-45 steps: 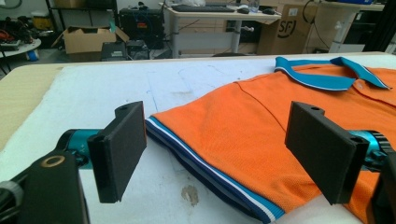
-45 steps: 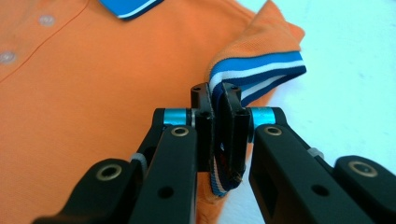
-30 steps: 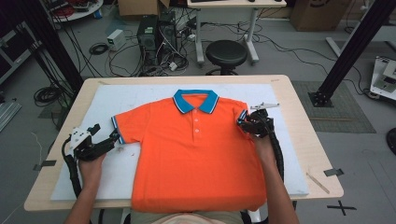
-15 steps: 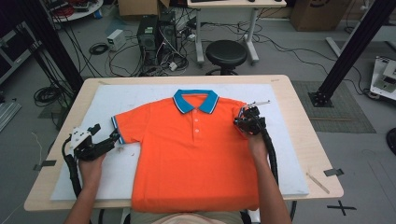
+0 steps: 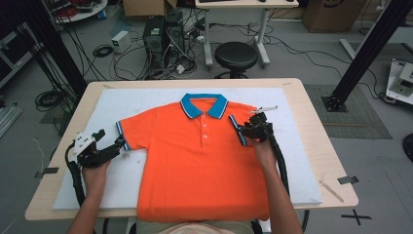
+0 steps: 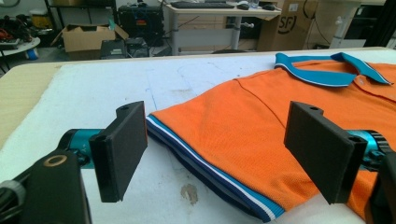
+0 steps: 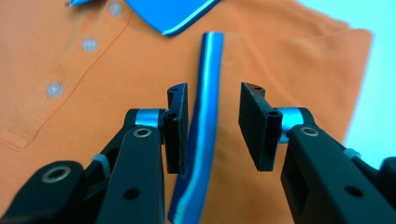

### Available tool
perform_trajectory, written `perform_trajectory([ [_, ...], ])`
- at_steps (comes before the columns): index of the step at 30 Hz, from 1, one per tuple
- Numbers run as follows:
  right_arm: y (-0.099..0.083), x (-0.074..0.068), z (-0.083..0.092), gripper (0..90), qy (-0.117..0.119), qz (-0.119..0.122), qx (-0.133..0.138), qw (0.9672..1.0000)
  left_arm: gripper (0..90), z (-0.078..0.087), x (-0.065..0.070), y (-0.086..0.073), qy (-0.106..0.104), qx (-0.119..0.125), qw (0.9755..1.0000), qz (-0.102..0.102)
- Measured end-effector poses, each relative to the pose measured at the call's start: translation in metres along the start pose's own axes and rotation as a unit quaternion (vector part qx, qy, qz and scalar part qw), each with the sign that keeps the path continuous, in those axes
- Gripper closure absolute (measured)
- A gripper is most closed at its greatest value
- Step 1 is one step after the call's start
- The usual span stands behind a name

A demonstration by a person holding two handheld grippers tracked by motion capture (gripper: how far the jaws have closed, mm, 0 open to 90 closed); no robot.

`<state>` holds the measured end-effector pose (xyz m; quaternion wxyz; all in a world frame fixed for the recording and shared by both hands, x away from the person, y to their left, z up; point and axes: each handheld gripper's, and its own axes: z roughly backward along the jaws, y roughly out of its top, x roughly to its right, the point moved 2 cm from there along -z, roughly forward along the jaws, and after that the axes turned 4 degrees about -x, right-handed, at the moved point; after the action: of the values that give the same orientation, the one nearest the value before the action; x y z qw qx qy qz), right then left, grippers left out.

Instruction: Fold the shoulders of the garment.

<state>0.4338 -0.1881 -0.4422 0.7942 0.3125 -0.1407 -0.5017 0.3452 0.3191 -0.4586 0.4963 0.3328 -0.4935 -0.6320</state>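
The short-sleeved orange polo shirt of knitted piqué cloth [image 5: 199, 161] lies flat, front up, on the white padded sheet [image 5: 146, 100] that covers my pale wooden table [image 5: 311, 117]. Its blue collar with a thin white edge [image 5: 204, 106] points away from me, three pale buttons run down the placket, and the hem reaches the near table edge. The sleeve on my right is folded inward over the chest, so its blue-and-white striped ribbed cuff [image 7: 198, 140] runs as a stiff band across the orange weave.

My right claw [image 5: 247, 130] stands over that cuff; its jaws have just been opening, the band rises between the flat black pads, lying against one and clear of the other. My left claw [image 5: 113, 146] rests on the sheet, jaws spread wide either side of the other sleeve's striped cuff [image 6: 210, 172], not touching it.

Beyond the table stand a round black stool [image 5: 236, 56], a dark computer tower [image 5: 163, 34] and tangled cables on the grey floor.
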Motion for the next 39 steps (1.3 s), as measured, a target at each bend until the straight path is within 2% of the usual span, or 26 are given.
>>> perform_trajectory([
  [1,0.0,-0.004,-0.006,66.0,-0.014,0.015,-0.015,0.9997,21.4,0.0,0.0,0.0,0.0,-0.001,1.0,-0.001],
  [2,0.0,-0.004,-0.006,66.0,-0.014,0.015,-0.015,0.9997,21.4,0.0,0.0,0.0,0.0,-0.001,1.0,-0.002],
  [3,-0.001,-0.005,-0.01,68.8,-0.025,0.021,-0.025,0.9992,21.4,0.0,0.0,0.0,0.0,0.0,1.0,-0.001],
  [5,-0.003,-0.007,-0.015,81.8,-0.05,0.045,-0.039,0.9969,21.4,0.0,0.0,0.0,-0.001,0.0,1.0,-0.002],
  [6,-0.003,-0.007,-0.015,81.8,-0.05,0.045,-0.039,0.9969,21.4,0.0,0.0,0.0,-0.001,-0.001,1.0,-0.002],
  [7,-0.002,-0.007,-0.014,90.0,-0.055,0.057,-0.039,0.9961,21.4,0.0,0.0,0.0,0.0,-0.001,1.0,-0.002],
  [10,-0.002,-0.006,-0.012,90.0,-0.048,0.056,-0.035,0.9966,21.4,0.0,0.0,0.0,0.0,-0.001,1.0,-0.002],
  [12,-0.001,-0.005,-0.008,90.0,-0.013,0.035,-0.006,0.9993,21.4,0.0,0.0,0.0,0.001,-0.001,1.0,0.001],
  [13,0.0,-0.006,-0.006,89.5,-0.006,0.031,0.002,0.9995,21.5,0.0,0.0,0.0,0.001,-0.002,1.0,-0.001],
  [15,0.001,-0.009,-0.006,74.3,-0.026,0.045,-0.002,0.9987,21.5,-0.001,0.0,0.0,0.0,-0.003,1.0,-0.001],
  [18,-0.001,-0.013,-0.014,69.6,-0.052,0.064,-0.033,0.996,21.5,-0.001,0.0,0.0,0.001,-0.002,1.0,0.0],
  [20,-0.002,-0.013,-0.017,69.4,-0.06,0.057,-0.037,0.9959,21.5,0.0,0.0,0.0,0.0,-0.003,1.0,-0.001],
  [21,-0.002,-0.013,-0.018,74.1,-0.063,0.051,-0.036,0.996,21.5,-0.001,0.0,0.0,0.0,-0.002,1.0,-0.001],
  [22,-0.002,-0.013,-0.018,74.1,-0.063,0.051,-0.036,0.996,21.5,-0.001,0.0,0.0,0.0,-0.003,1.0,-0.002],
  [23,-0.002,-0.013,-0.018,85.6,-0.071,0.063,-0.037,0.9948,21.7,-0.001,0.0,0.0,0.0,-0.003,1.0,-0.002],
  [26,-0.001,-0.011,-0.016,87.1,-0.06,0.057,-0.036,0.9959,21.8,-0.001,0.0,0.0,0.0,-0.002,1.0,-0.001],
  [28,0.0,-0.01,-0.011,87.3,-0.034,0.046,-0.015,0.9982,21.8,-0.001,0.0,0.0,0.004,-0.003,1.0,-0.002],
  [30,0.001,-0.011,-0.005,87.0,-0.004,0.041,0.007,0.9991,21.9,-0.001,0.001,0.0,0.005,-0.004,1.0,-0.002],
  [31,0.002,-0.012,-0.004,76.5,-0.001,0.046,0.008,0.9989,21.9,-0.001,0.0,0.0,0.005,-0.005,1.0,-0.003],
  [32,0.002,-0.012,-0.004,76.5,-0.001,0.046,0.008,0.9989,21.9,-0.001,0.0,0.0,0.004,-0.005,1.0,-0.001],
  [33,0.001,-0.011,-0.004,67.4,-0.012,0.042,0.006,0.999,21.9,-0.001,0.0,0.0,0.003,-0.004,1.0,0.0],
  [34,0.001,-0.009,-0.004,66.0,-0.022,0.036,0.005,0.9991,21.9,-0.001,0.0,0.0,0.003,-0.002,1.0,0.0],
  [36,-0.001,-0.006,-0.002,66.7,-0.036,0.03,0.009,0.9989,21.9,-0.001,0.0,0.001,0.002,-0.003,1.0,-0.001],
  [37,-0.004,-0.006,-0.002,72.5,-0.037,0.042,-0.002,0.9984,21.9,-0.001,0.0,0.001,0.003,-0.005,1.0,0.0],
  [38,-0.004,-0.006,-0.002,72.5,-0.037,0.042,-0.002,0.9984,21.9,-0.001,0.0,0.001,0.002,-0.006,1.0,0.0],
  [39,-0.005,-0.009,-0.008,74.0,-0.031,0.053,-0.015,0.998,21.9,-0.002,0.0,0.001,0.002,-0.009,1.0,0.0],
])
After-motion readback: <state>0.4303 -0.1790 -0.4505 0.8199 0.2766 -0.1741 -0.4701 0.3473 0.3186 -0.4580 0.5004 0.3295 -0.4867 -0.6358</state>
